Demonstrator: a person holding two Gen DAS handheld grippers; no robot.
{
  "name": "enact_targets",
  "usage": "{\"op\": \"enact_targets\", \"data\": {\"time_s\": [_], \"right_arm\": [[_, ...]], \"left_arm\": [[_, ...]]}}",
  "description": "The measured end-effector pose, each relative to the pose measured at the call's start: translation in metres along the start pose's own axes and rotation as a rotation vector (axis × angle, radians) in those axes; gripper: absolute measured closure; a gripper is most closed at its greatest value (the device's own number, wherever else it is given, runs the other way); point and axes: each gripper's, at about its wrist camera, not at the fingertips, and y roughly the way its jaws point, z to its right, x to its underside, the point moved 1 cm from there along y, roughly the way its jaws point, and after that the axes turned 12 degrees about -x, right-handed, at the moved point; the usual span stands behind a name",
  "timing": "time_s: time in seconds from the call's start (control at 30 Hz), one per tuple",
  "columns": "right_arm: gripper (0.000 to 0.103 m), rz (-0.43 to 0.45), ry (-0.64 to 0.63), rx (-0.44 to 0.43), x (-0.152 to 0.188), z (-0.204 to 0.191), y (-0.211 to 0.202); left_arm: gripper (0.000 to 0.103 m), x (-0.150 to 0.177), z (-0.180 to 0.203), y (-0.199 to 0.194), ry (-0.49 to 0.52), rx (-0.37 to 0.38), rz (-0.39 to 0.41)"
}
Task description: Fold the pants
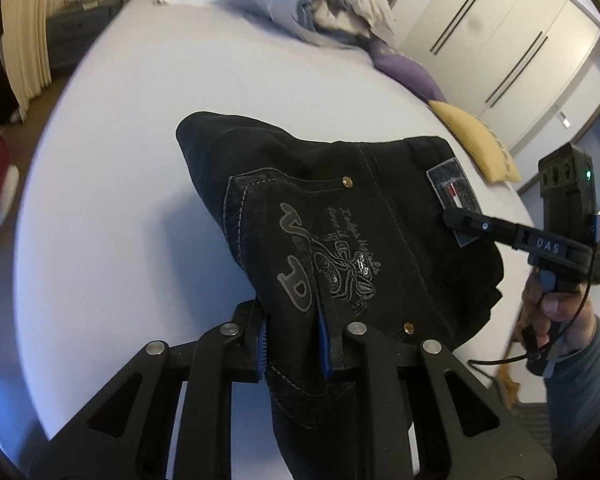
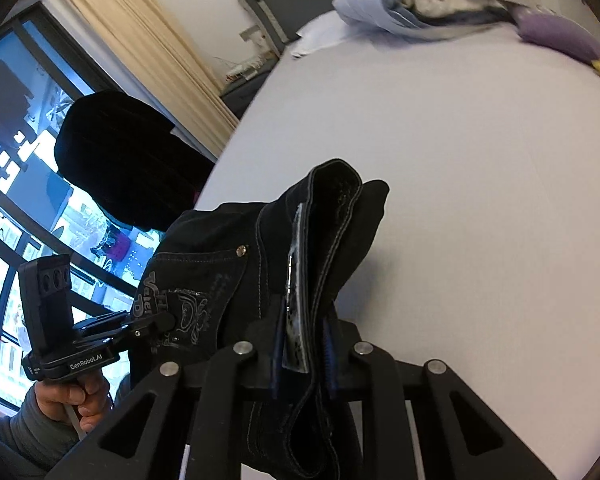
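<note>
Black denim pants [image 1: 340,220] with a printed back pocket and a waistband label are held up above the white bed [image 1: 120,160]. My left gripper [image 1: 292,344] is shut on the pocket-side edge of the pants. My right gripper [image 2: 302,356] is shut on the waistband at the label; it also shows in the left wrist view [image 1: 460,220] at the right. The pants [image 2: 260,272] hang bunched between the two grippers. The left gripper [image 2: 156,322] shows at lower left in the right wrist view. The legs hang out of view below.
A rolled white duvet [image 1: 320,0], a purple pillow [image 1: 408,68] and a yellow pillow [image 1: 476,140] lie along the bed's far right side. White wardrobe doors [image 1: 500,28] stand beyond. A black chair back [image 2: 120,160], beige curtain [image 2: 140,40] and window are at the bed's left.
</note>
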Motion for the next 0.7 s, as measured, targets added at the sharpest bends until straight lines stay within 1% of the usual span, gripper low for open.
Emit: {"op": "enact_targets", "data": {"time_s": [0.07, 0.13, 0.23, 0.3, 0.37, 0.43, 0.5, 0.57, 0.6, 0.63, 0.67, 0.7], "right_arm": [[0.084, -0.003, 0.018, -0.012, -0.018, 0.003, 0.022], [0.084, -0.010, 0.031, -0.011, -0.036, 0.010, 0.046], [0.084, -0.024, 0.062, -0.021, -0.048, 0.026, 0.074], [0.084, -0.037, 0.079, -0.025, -0.050, 0.036, 0.088], [0.084, -0.053, 0.102, -0.024, -0.049, 0.048, 0.102], [0.083, -0.049, 0.133, -0.035, -0.041, 0.061, 0.105], [0.077, -0.040, 0.175, -0.060, -0.034, 0.074, 0.105], [0.061, -0.039, 0.216, -0.070, -0.025, 0.088, 0.107], [0.060, -0.028, 0.237, -0.091, -0.019, 0.095, 0.107], [0.058, -0.012, 0.248, -0.112, -0.016, 0.098, 0.105], [0.057, 0.003, 0.257, -0.131, -0.013, 0.099, 0.103], [0.055, 0.010, 0.263, -0.133, -0.011, 0.097, 0.102]], "left_arm": [[0.086, -0.019, -0.014, 0.010, -0.002, -0.029, 0.004], [0.086, -0.034, -0.025, 0.022, -0.006, -0.040, 0.007], [0.086, -0.051, -0.043, 0.048, -0.027, -0.057, -0.006], [0.086, -0.058, -0.057, 0.063, -0.040, -0.063, -0.019], [0.085, -0.058, -0.075, 0.080, -0.048, -0.073, -0.040], [0.084, -0.059, -0.086, 0.099, -0.066, -0.068, -0.056], [0.078, -0.054, -0.088, 0.106, -0.067, -0.070, -0.054], [0.066, -0.049, -0.091, 0.109, -0.065, -0.091, -0.043], [0.060, -0.045, -0.093, 0.110, -0.073, -0.099, -0.040], [0.048, -0.042, -0.098, 0.112, -0.089, -0.117, -0.031], [0.043, -0.041, -0.101, 0.112, -0.103, -0.122, -0.029], [0.042, -0.040, -0.103, 0.112, -0.113, -0.119, -0.021]]}}
